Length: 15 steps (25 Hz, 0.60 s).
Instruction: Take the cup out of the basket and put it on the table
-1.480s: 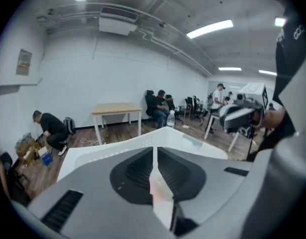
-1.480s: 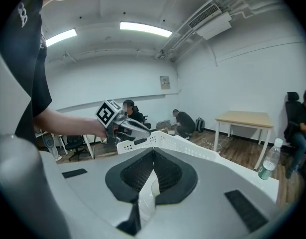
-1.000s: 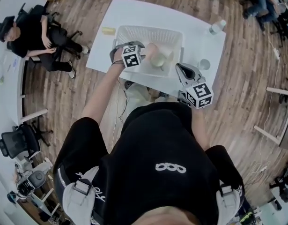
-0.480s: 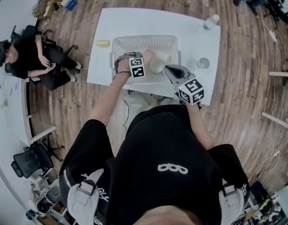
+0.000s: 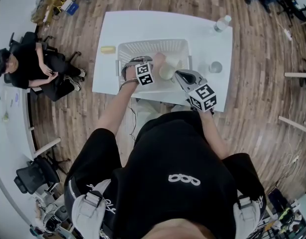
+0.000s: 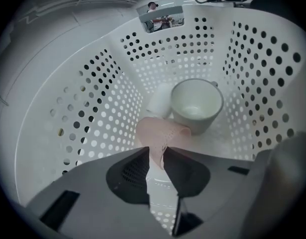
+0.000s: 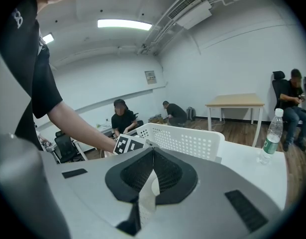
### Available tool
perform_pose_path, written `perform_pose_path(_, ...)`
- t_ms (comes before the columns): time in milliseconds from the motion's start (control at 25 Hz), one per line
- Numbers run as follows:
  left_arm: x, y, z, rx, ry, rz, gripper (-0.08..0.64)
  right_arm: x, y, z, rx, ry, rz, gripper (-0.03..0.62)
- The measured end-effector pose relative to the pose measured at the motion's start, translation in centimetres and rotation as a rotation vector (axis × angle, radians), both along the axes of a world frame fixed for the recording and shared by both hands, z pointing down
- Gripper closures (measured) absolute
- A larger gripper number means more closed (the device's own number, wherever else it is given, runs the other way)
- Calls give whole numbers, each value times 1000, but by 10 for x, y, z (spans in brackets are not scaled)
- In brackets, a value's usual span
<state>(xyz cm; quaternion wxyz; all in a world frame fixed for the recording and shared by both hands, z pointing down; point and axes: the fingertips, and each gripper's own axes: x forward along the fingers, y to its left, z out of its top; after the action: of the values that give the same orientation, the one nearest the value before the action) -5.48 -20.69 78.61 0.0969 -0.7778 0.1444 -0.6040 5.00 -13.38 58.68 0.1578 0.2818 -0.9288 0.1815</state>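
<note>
Early days, I'd say: grab's about made, lift not begun. L gripper (image 6: 156, 152) is down inside the basket (image 5: 143, 46), pointing steeply at the floor of it. Its jaws have just been closing and now pinch the wall of the pink cup (image 6: 160, 131) at the rim, one finger inside, one outside. That cup lies on its side on the basket bottom, so it's not out yet.

Just past it sit 2 more, a green cup (image 6: 196, 103) standing upright and a white cup (image 6: 160, 101) touching its side. Neither is touched by a gripper.

R gripper (image 7: 153, 151) hangs outside the basket's near right corner, above the table (image 5: 143, 21). Fingers are pressed together at the tips w/ nothing between them. It's idle as far as I can see.

Left to do: raise the pink cup clear of the basket wall, carry it over, set it down on bare tabletop, let go. Plenty of free room either side of the basket. The rim pinch looks thin, so it might swing or slip on the way up.
</note>
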Motion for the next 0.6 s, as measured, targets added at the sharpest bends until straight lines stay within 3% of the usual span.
perform_pose_path(240,-5,-10,-14,27,60,-75,534,4,0,1,-1,3,2,568)
perform_pose_path(600,-11,-5,-31,51,76,-126,537,9,8,-2,7,-10,-6,568)
